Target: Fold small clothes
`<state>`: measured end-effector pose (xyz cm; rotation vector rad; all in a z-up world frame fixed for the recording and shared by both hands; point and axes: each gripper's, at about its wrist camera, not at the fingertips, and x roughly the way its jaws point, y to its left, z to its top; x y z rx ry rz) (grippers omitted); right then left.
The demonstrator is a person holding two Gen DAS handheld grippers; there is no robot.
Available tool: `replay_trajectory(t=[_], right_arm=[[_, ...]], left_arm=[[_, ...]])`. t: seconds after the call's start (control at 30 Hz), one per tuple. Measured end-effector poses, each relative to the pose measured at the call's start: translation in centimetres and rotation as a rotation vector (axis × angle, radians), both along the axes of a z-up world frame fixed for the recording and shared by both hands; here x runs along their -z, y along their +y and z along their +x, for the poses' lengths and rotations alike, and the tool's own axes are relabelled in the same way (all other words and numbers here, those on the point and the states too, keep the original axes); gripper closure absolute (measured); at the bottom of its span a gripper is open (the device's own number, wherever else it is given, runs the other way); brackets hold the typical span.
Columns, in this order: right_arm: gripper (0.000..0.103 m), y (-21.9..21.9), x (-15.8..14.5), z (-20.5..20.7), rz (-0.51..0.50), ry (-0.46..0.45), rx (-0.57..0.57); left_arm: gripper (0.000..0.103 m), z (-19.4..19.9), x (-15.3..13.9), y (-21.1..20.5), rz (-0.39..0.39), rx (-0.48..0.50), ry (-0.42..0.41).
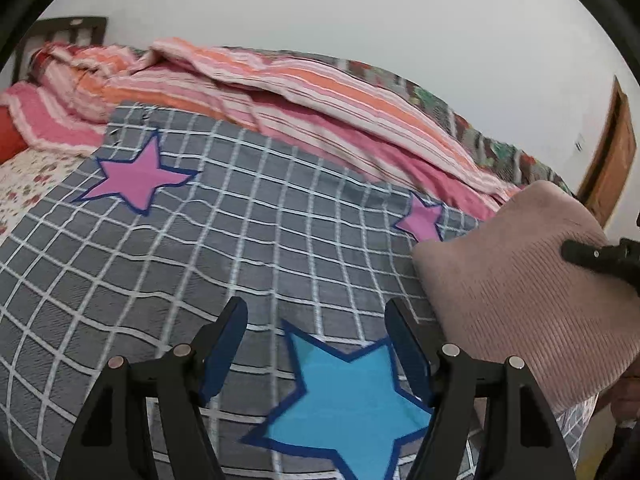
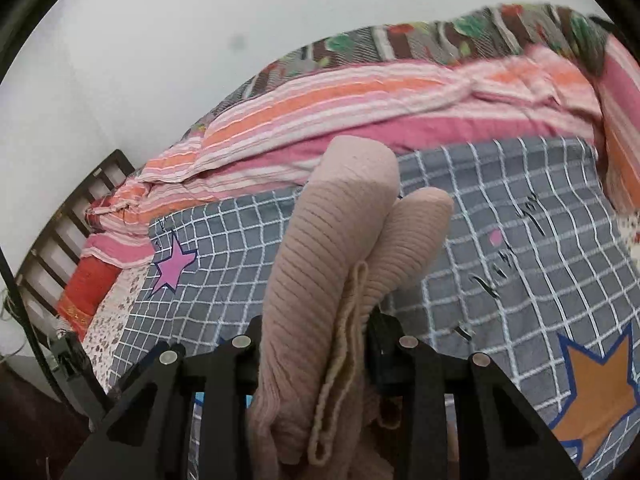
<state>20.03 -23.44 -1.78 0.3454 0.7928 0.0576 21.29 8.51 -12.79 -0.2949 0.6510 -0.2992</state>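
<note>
With the pink ribbed garment (image 2: 332,272) pinched thickly by the right gripper (image 2: 316,344) and the left gripper (image 1: 316,344) spread empty over the bed (image 1: 240,240), its bunched layers could be dropped.

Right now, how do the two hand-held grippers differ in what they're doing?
The left hand-held gripper stands open with nothing between its fingers, over the grey checked bedspread and its blue star patch. The right hand-held gripper is clamped on the folded pink ribbed knit garment, holding it off the bedspread. Both are black two-finger tools.

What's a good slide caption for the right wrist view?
Right gripper clamps a pink ribbed knit garment above the grey checked bedspread.
</note>
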Motion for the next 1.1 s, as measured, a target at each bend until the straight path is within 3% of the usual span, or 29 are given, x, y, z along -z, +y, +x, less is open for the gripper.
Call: replay_trajectory(t=[0.07, 0.17, 0.27, 0.33, 0.43, 0.5, 0.67, 0.8, 0.97, 1.1], right_arm=[[0.069, 1.3, -0.4, 1.3, 0.004, 0.001, -0.004], [0.069, 2.8, -0.7, 3.6, 0.095, -0.023, -0.046], [0.069, 1.7, 1.2, 5.0, 0.345, -0.074, -0.097], [0.067, 0.1, 4.6, 5.6, 0.434, -0.066, -0.099], [0.062, -1.5, 9.8, 6.4, 0.386, 0.052, -0.064], [0.063, -2.9, 12.5, 6.3, 0.287, 0.146, 0.015], [0.061, -3.2, 10.4, 2.9, 0.135, 0.027, -0.062], [0.06, -1.3, 8.6, -0.5, 0.059, -0.069, -0.187], [0.06, -0.3, 9.0, -2.3, 0.006, -0.07, -0.25], [0.061, -1.6, 10.2, -2.5, 0.074, -0.038, -0.248]], left_arm=[[0.034, 0.1, -0.1, 0.7, -0.011, -0.015, -0.001], [0.034, 0.4, -0.1, 1.2, 0.058, -0.071, -0.02], [0.034, 0.7, 0.2, 1.1, 0.107, -0.084, -0.014], [0.034, 1.0, 0.6, 1.0, 0.124, -0.072, -0.003], [0.034, 1.3, 1.0, 0.8, 0.126, -0.057, 0.016], [0.034, 1.5, 1.2, 0.3, 0.111, -0.032, 0.036], [0.034, 0.9, 0.9, -2.4, 0.12, 0.059, 0.023], [0.034, 0.5, 1.1, -4.5, 0.143, 0.105, 0.018], [0.034, 0.0, 2.1, -5.7, 0.142, 0.195, 0.078], [0.034, -2.0, 2.0, -6.5, 0.171, 0.254, 0.072]])
